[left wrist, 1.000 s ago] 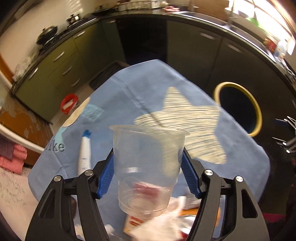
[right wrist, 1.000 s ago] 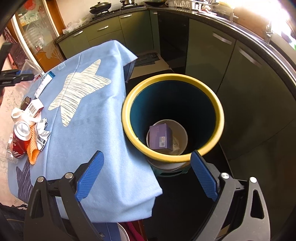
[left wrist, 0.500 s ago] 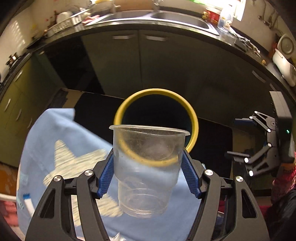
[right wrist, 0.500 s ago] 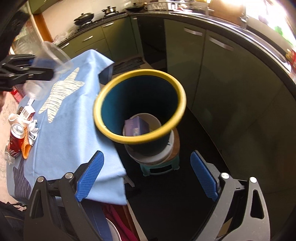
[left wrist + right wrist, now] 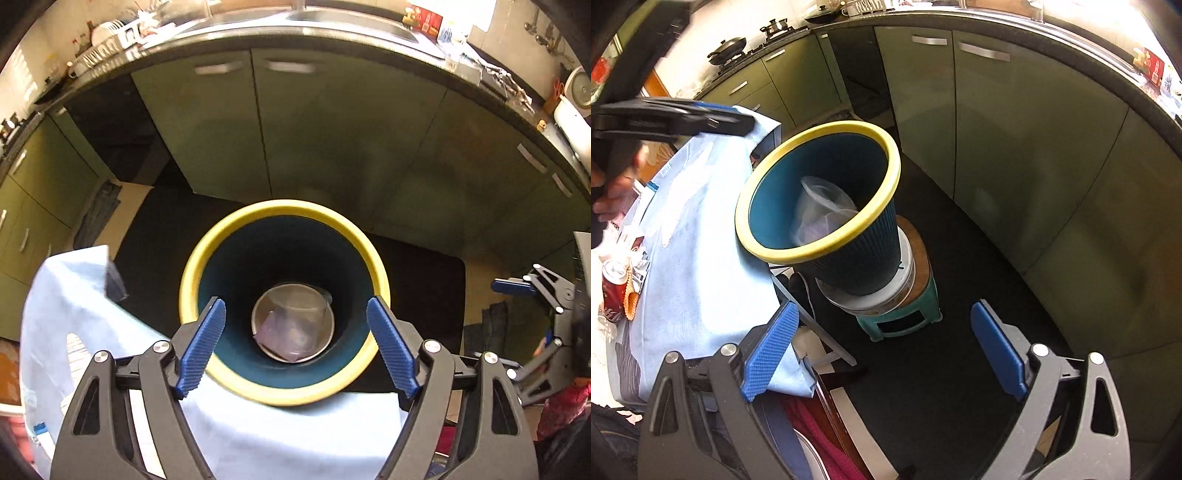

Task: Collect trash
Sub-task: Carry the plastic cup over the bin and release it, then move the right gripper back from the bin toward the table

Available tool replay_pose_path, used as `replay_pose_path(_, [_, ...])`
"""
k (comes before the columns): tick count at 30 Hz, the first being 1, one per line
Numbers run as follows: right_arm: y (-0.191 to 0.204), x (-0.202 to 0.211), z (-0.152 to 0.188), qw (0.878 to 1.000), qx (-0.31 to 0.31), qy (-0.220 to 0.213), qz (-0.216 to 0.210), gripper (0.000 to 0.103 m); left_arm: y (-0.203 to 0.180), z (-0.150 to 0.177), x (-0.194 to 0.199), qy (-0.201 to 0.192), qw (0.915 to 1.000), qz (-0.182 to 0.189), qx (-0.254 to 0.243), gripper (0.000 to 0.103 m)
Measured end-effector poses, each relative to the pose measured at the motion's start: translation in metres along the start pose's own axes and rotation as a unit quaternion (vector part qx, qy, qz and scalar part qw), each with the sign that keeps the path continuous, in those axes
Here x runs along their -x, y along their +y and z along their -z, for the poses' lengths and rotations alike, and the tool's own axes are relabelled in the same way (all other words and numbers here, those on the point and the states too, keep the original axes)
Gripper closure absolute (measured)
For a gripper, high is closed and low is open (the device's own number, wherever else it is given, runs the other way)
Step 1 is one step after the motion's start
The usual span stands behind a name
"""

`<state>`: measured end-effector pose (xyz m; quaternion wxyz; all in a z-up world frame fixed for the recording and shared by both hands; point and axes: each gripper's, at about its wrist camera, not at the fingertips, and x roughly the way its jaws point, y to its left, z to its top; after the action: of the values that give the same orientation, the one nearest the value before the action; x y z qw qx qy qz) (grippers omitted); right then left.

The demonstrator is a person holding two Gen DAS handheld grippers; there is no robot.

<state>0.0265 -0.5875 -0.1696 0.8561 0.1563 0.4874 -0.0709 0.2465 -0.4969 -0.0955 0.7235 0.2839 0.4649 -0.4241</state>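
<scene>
A dark blue bin with a yellow rim stands on a green stool beside the table. A clear plastic cup lies inside it, over a purple box at the bottom. My left gripper is open and empty, right above the bin's mouth; it also shows in the right wrist view. My right gripper is open and empty, low beside the bin and stool. A red can and paper scraps lie on the blue tablecloth.
Green kitchen cabinets curve close behind the bin under a dark counter. The green stool sits on a dark floor mat. The table edge and red cloth lie under my right gripper.
My left gripper swung from the table to over the bin, opened and let the clear cup drop in. My right gripper drew back and lower.
</scene>
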Motion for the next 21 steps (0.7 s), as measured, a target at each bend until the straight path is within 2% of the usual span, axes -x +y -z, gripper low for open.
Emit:
replay_pose_path(4, [0.009, -0.004, 0.0, 1.0, 0.011, 0.001, -0.007, 0.013, 0.017, 0.023, 0.048, -0.033, 0.9992, 0.003, 0.021, 0.019])
replay_pose_path(8, [0.028, -0.008, -0.005, 0.999, 0.034, 0.005, -0.013, 0.013, 0.031, 0.059, 0.096, -0.077, 0.9963, -0.021, 0.032, 0.017])
replay_pose_path(11, [0.046, -0.007, -0.006, 0.998, 0.055, 0.008, -0.016, 0.013, 0.052, 0.097, 0.135, -0.105, 0.9919, -0.038, 0.061, 0.014])
replay_pose_path(14, [0.067, -0.008, -0.008, 0.997, 0.078, 0.011, -0.02, 0.013, 0.08, 0.141, 0.169, -0.132, 0.9841, -0.065, 0.099, 0.012])
replay_pose_path(17, [0.093, -0.01, -0.013, 0.994, 0.105, 0.013, -0.025, 0.013, 0.105, 0.19, 0.197, -0.156, 0.9716, -0.113, 0.137, 0.012])
replay_pose_path(21, [0.134, -0.013, -0.017, 0.988, 0.147, 0.018, -0.035, 0.013, 0.136, 0.255, 0.224, -0.174, 0.9552, -0.146, 0.19, 0.01])
